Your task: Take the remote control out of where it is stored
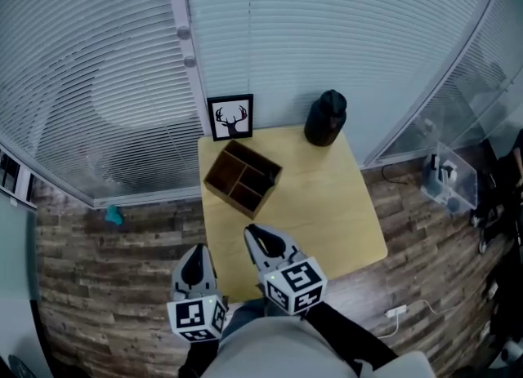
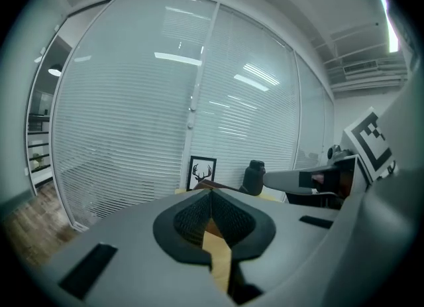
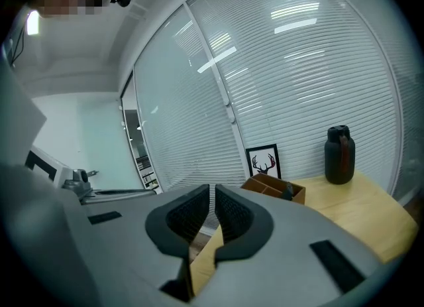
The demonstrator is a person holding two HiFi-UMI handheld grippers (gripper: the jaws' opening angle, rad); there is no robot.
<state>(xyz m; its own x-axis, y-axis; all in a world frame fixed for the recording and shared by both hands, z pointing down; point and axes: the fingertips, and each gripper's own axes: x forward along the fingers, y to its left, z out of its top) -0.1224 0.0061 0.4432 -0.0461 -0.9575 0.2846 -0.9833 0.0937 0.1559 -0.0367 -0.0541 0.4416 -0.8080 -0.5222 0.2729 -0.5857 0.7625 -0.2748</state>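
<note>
Left gripper [image 2: 211, 193] and right gripper [image 3: 212, 189] are closed and empty. Only the right gripper view shows the dark remote control [image 3: 288, 191] protruding from the wooden organizer [image 3: 265, 184] on the table [image 3: 358, 207].

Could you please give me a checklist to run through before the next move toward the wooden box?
1. Empty right gripper: ok, jaws together on nothing.
2. Empty left gripper: ok, likewise.
3. Jaws opened for a grasp: not ok.
4. Bare table up to the wooden box: ok.
5. Sight of the remote control: cannot tell; only a dark thing sticks out of the box.
</note>
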